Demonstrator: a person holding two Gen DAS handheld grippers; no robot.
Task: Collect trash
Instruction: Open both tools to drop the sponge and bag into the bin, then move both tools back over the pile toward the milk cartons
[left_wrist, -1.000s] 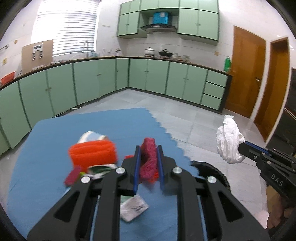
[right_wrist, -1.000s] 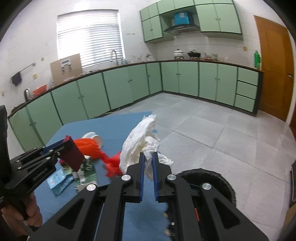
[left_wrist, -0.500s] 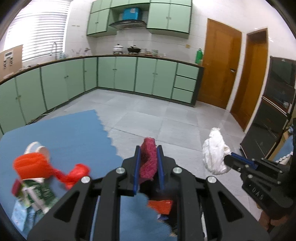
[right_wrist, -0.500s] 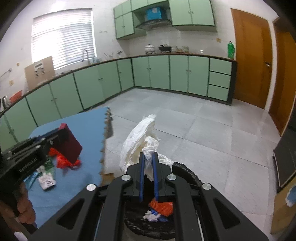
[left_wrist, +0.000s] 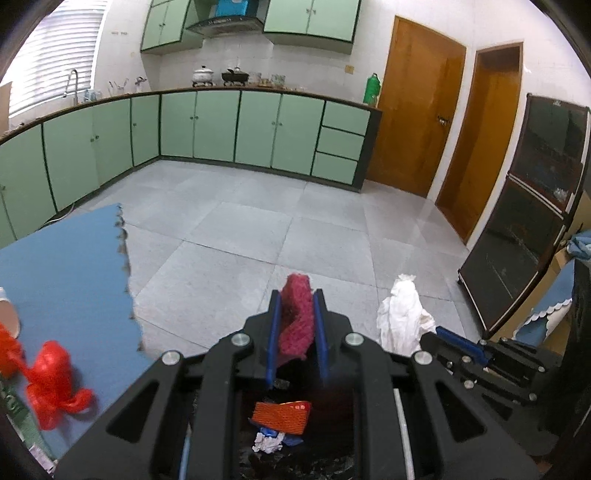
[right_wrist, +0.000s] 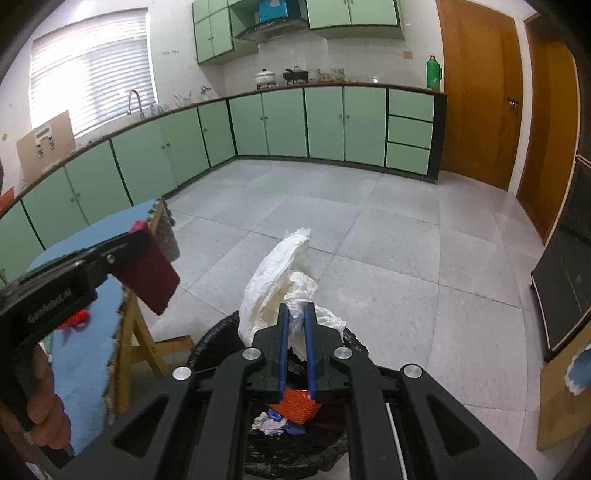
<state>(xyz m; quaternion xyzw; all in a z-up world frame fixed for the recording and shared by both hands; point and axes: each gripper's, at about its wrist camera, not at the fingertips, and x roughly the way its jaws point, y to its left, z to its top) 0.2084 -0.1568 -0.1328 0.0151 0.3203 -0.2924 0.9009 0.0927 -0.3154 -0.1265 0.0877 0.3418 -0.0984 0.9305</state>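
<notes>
My left gripper (left_wrist: 296, 306) is shut on a dark red cloth wad (left_wrist: 296, 322), held above the black-lined trash bin (left_wrist: 295, 454). It also shows in the right wrist view (right_wrist: 142, 236) with the red wad (right_wrist: 147, 277). My right gripper (right_wrist: 296, 312) is shut on a crumpled white paper wad (right_wrist: 280, 280), over the bin's rim (right_wrist: 210, 336). The white wad also shows in the left wrist view (left_wrist: 402, 321). Inside the bin lie an orange mesh piece (left_wrist: 280, 417) and small white and blue scraps (right_wrist: 273, 422).
A blue-covered table (left_wrist: 62, 277) on wooden legs (right_wrist: 136, 343) stands left of the bin, with red plastic trash (left_wrist: 51, 380) and a paper cup (left_wrist: 7, 310) on it. Green kitchen cabinets line the far walls. A dark glass cabinet (left_wrist: 532, 229) stands at right.
Both grippers have swung right from over the table to above the trash bin, each still holding its wad. The bin's inside has come into view.
</notes>
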